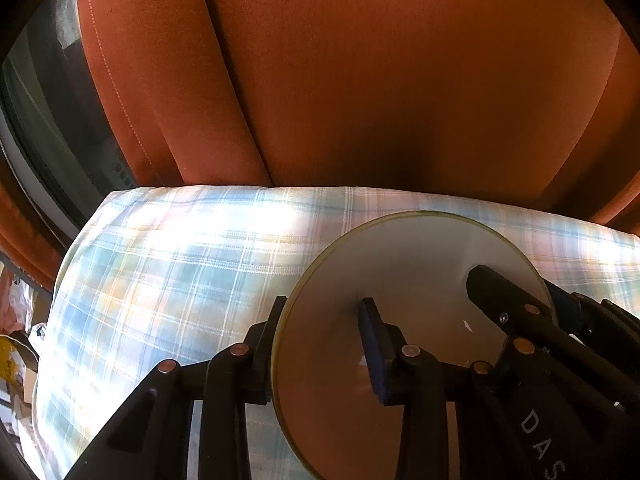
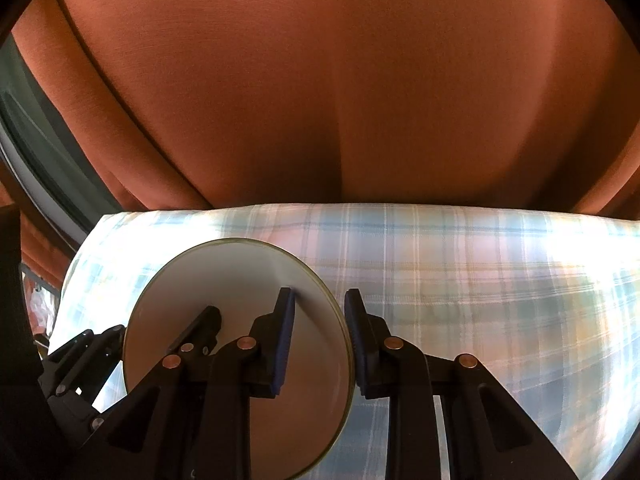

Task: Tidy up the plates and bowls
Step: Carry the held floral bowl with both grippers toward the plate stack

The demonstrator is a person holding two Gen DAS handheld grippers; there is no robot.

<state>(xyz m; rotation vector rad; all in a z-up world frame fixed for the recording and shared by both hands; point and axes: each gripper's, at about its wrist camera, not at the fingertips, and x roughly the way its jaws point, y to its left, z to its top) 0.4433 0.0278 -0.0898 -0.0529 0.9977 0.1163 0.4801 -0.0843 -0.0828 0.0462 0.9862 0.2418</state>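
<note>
One white plate with a thin gold-green rim is held up between both grippers, tilted above the plaid-covered table. It shows in the left wrist view (image 1: 416, 280) and the right wrist view (image 2: 240, 280). My left gripper (image 1: 320, 344) has one finger inside the plate and one outside its left rim, closed on that rim. My right gripper (image 2: 320, 340) clamps the plate's right rim the same way. Each gripper shows in the other's view: the right one (image 1: 516, 320) on the plate's far side, the left one (image 2: 192, 336) likewise.
A table under a blue, green and white plaid cloth (image 1: 168, 272) (image 2: 480, 280) fills the lower half. Orange-brown curtains (image 1: 360, 80) (image 2: 320, 80) hang close behind its far edge. A window frame (image 1: 48, 120) stands at the left. Clutter sits past the table's left edge (image 1: 16, 360).
</note>
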